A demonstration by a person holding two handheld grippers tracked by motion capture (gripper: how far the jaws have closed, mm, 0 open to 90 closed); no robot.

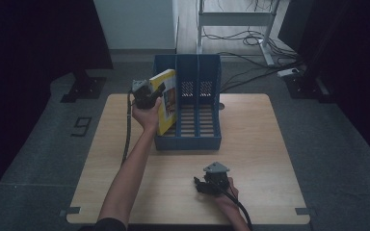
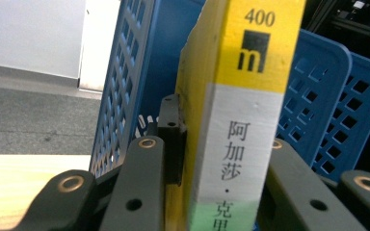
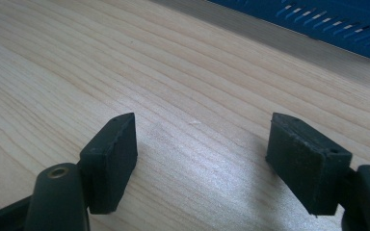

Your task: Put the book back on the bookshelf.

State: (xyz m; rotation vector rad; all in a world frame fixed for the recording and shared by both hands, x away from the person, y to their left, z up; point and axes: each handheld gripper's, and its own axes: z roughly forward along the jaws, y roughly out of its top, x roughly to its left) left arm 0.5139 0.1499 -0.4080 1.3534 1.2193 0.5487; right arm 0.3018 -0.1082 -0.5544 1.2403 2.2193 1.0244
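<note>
Over the blue rack [image 1: 188, 139], left gripper [image 1: 155, 94] pinches a seemingly tilted book [image 1: 166, 101]; right gripper [image 1: 198, 185] spread.

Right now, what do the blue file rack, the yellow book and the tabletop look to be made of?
Blue file rack: moulded plastic, faintly glossy, by its slotted lattice walls. Yellow book: paper with a printed card cover, going by the spine lettering; matte or glossy is unclear. Tabletop: pale wood or wood-look laminate, smooth, with a grain pattern.
</note>
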